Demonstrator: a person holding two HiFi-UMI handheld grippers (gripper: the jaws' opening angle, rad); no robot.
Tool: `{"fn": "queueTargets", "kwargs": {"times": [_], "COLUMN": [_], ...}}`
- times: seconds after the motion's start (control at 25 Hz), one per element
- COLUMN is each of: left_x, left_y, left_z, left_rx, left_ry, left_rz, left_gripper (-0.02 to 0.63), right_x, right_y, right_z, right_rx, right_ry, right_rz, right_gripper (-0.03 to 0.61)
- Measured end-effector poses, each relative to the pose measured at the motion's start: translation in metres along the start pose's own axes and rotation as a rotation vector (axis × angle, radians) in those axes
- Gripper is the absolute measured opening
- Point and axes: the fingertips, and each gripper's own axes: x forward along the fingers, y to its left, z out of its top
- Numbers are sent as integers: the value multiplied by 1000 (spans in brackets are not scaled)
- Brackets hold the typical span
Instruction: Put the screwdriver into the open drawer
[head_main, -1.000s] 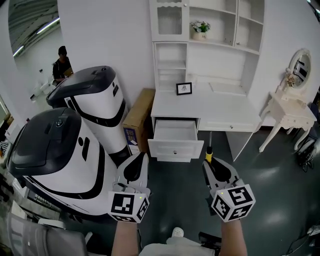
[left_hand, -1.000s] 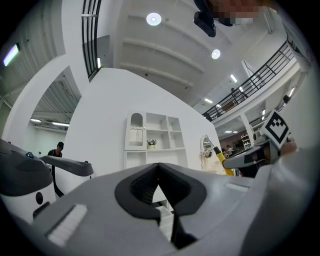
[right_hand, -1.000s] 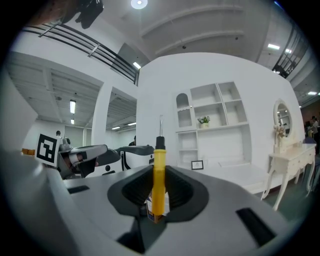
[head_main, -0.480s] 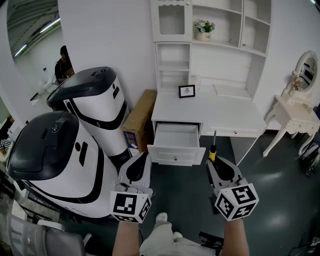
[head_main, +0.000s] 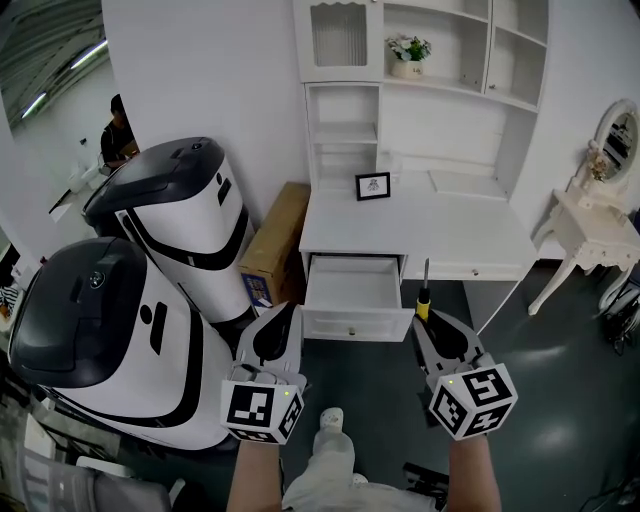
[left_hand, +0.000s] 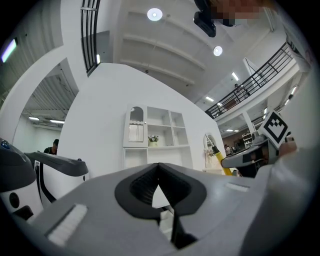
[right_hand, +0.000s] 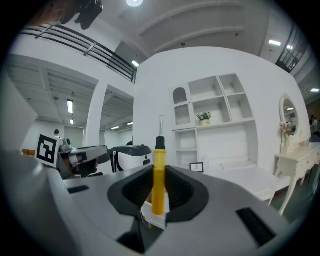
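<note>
In the head view my right gripper (head_main: 430, 325) is shut on a screwdriver (head_main: 423, 299) with a yellow handle, its thin shaft pointing away from me toward the desk. The right gripper view shows the handle (right_hand: 158, 186) clamped upright between the black pads of the right gripper (right_hand: 159, 170). The open drawer (head_main: 355, 285) juts out of the white desk (head_main: 420, 225), just beyond and left of the screwdriver tip. My left gripper (head_main: 282, 322) hovers level beside it, short of the drawer's front. Its jaws (left_hand: 159, 167) meet at the tip with nothing between them.
Two large white-and-black machines (head_main: 180, 215) (head_main: 100, 330) stand at the left. A cardboard box (head_main: 275, 240) leans beside the desk. A small picture frame (head_main: 373, 185) stands on the desktop, under shelves with a flower pot (head_main: 408, 55). A white vanity table (head_main: 590, 235) is at the right. A person (head_main: 115, 125) stands far left.
Both grippers have travelled forward together with the view, and the desk and open drawer sit a little nearer to them. The screwdriver stays clamped in the right gripper.
</note>
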Motion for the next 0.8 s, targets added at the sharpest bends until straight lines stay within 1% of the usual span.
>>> {"fn": "queueTargets", "kwargs": {"times": [0.24, 0.6, 0.8], "left_x": [46, 111, 148], "left_y": [25, 80, 109], "left_z": [-13, -33, -40], "left_rx": [-12, -61, -65], "left_ry": [3, 10, 18], "left_rz": [-4, 13, 2], "left_gripper": [9, 9, 9], "right_x": [47, 124, 169], "right_y": [-21, -45, -56], "right_z": [1, 7, 11], "right_rx": [3, -3, 6], "right_ry": [12, 44, 53], "right_rz": [-11, -20, -33], "right_gripper": [78, 78, 78]}}
